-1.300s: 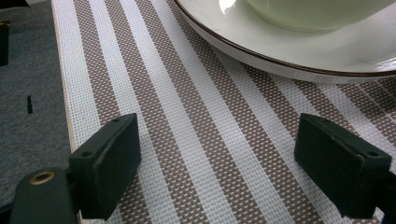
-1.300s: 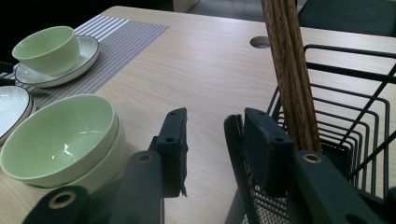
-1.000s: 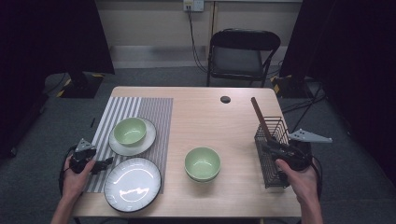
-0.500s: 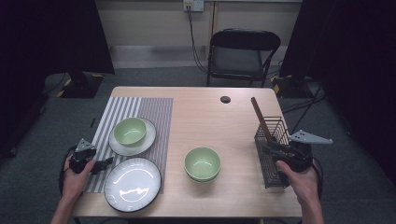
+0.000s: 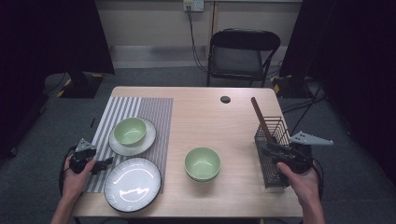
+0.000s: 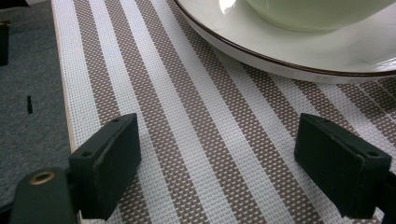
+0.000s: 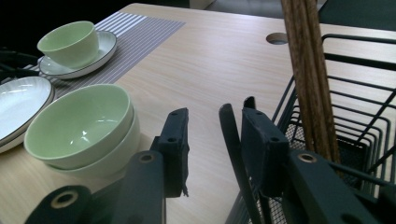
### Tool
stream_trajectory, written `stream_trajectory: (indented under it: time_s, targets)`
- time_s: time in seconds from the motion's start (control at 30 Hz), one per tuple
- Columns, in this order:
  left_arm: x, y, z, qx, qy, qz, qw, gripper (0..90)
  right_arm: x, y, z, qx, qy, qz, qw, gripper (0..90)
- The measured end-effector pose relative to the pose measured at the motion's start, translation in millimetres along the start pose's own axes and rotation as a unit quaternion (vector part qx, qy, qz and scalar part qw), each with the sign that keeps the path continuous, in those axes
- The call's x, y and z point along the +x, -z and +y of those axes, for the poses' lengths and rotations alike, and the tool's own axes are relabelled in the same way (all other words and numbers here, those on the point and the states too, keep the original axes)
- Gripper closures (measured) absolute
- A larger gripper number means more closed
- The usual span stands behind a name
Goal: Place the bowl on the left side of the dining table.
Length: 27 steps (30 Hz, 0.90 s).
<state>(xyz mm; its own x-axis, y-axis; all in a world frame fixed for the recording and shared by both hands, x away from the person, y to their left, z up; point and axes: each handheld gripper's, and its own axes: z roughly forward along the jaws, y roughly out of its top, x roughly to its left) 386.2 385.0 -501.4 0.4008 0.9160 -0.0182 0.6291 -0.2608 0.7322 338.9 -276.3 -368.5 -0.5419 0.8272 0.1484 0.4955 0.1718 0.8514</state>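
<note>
change: nothing has shifted since a second ago; both hands hold still.
right gripper [image 7: 212, 140]: partly spread, straddling the near rim of the wire basket [image 5: 275, 154] on the tabletop's right, not yet pinching it.
left gripper [image 6: 233, 172]: spread wide over the striped mat [image 6: 201, 140].
meaning: grasp looks pending.

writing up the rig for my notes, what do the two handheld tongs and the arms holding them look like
Both tongs are black. The left tongs carry a small grey three-cornered plate on top; the right tongs carry a larger, longer one. Up close, the jaws end in flat, blocky black rectangular pads with small screw holes, on arms with brass-ringed pivots. A dark cable loops behind each hand. The forearms are bare, with no sleeves in view.
</note>
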Motion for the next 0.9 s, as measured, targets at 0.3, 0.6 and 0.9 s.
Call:
stream_trajectory:
  time_s: [0.3, 0.6, 0.9]
  targets:
    - [0.2, 0.1, 0.1, 0.0, -0.001, 0.0, 1.0, 14.0, 1.2, 2.6, -4.0, 0.007, 0.0, 0.006, 1.0, 64.9]
    - [0.2, 0.1, 0.0, 0.0, -0.001, 0.0, 1.0, 14.0, -0.6, 5.9, -8.6, 0.018, 0.0, 0.01, 0.9998, 71.9]
    - [0.2, 0.1, 0.1, 0.0, -0.001, 0.0, 1.0, 14.0, -3.4, 1.5, -9.4, 0.03, 0.001, -0.005, 0.9995, 79.1]
